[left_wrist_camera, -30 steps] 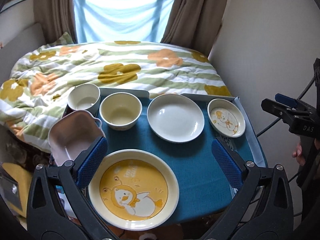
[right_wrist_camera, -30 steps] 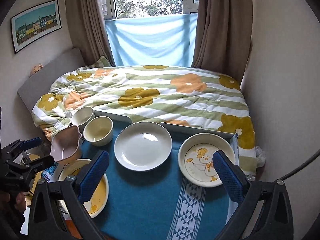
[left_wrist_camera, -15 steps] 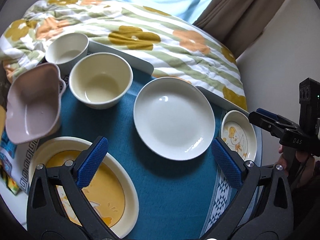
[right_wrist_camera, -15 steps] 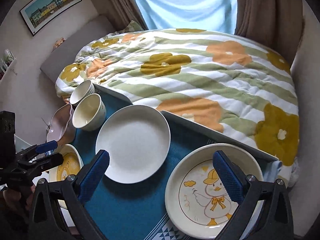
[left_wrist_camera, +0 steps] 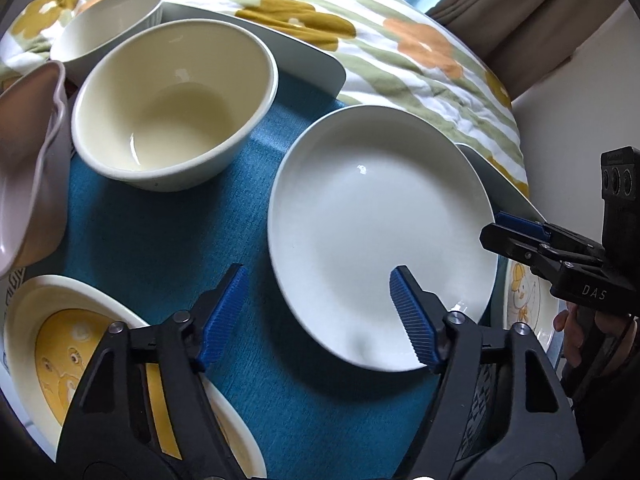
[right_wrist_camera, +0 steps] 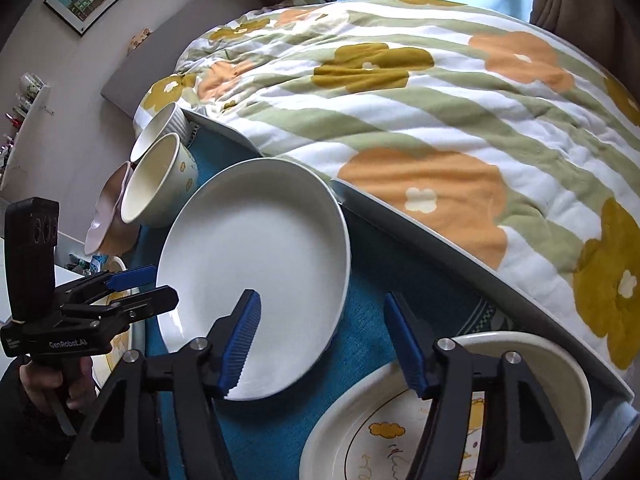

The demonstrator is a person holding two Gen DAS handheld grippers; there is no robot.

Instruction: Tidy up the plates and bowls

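Observation:
A plain white plate lies in the middle of the teal cloth. My left gripper straddles its near left rim: one blue pad hangs over the cloth, the other over the plate's inside. Its jaws are closing and neither pad touches the rim. My right gripper straddles the opposite rim of the same white plate, its jaws also closing and clear of the rim. Each gripper shows in the other's view: the right gripper and the left gripper.
A cream bowl, a white ribbed bowl and a pink dish stand at the left. A large yellow duck plate lies near left, and a smaller duck plate at right. The flowered bedspread borders the table's far edge.
Both grippers have come down close to the white plate, and their jaws have narrowed around its opposite rims. The plate itself has not moved.

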